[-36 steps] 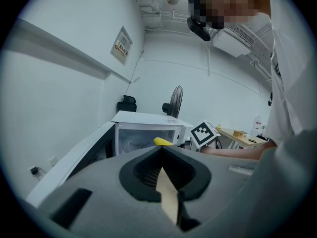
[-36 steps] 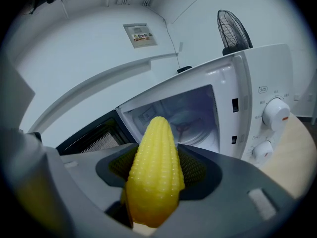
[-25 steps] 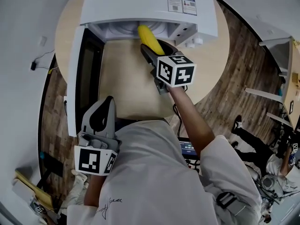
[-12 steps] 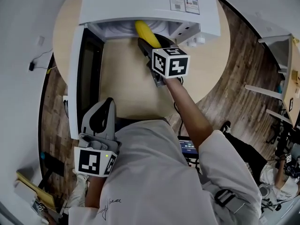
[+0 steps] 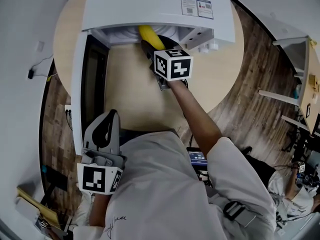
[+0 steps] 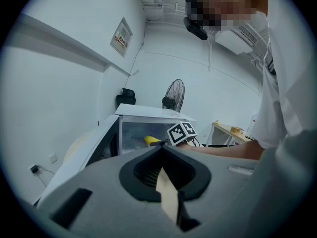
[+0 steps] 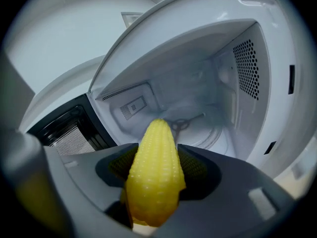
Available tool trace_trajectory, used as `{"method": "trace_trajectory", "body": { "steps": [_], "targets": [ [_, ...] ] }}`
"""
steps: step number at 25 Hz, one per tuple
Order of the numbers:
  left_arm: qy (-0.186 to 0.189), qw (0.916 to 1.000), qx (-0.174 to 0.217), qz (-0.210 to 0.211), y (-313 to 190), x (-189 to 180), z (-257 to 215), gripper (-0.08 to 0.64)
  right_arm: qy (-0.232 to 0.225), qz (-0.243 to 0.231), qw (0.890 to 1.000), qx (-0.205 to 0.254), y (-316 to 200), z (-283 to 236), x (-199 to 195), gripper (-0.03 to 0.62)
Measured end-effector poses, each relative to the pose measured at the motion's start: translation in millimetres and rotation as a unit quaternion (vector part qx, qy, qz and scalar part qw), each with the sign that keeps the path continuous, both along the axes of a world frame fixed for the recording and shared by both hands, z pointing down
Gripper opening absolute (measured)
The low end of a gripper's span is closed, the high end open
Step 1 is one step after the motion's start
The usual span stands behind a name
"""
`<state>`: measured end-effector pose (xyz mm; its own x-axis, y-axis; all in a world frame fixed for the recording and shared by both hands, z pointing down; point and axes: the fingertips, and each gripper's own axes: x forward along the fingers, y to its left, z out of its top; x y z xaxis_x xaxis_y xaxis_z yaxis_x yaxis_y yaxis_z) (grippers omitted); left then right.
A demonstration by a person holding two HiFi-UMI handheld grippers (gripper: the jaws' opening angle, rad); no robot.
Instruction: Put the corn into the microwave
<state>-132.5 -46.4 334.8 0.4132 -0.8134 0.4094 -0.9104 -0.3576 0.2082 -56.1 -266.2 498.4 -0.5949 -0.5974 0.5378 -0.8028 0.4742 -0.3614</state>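
Nearest us, by the tabletop's (image 5: 131,86) near edge, our left tool (image 5: 112,115) is clenched on nothing, its jaws tip to tip. Farther out, our right tool (image 5: 148,48) grasps the corn (image 5: 148,35) by its thick end. The corn's pointed end sits just inside the mouth of the open microwave (image 5: 150,4) at the far edge, whose door (image 5: 79,84) stands out to the left.
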Motion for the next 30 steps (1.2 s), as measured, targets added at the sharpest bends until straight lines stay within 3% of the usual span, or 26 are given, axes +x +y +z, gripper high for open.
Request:
{"method": "trace_trajectory", "body": {
  "steps": [12,30],
  "targets": [
    [0.000,0.9999,-0.011,-0.002,-1.9,-4.7,4.4,-0.011,0.009,0.014,1.000,0.020,-27.2,4.3,-6.9,0.261],
    [-0.004,0.9999,-0.011,-0.004,2.3,-2.4,3.6,-0.011,0.075,0.010,0.994,0.077,-56.2,12.4,-15.6,0.262]
  ]
}}
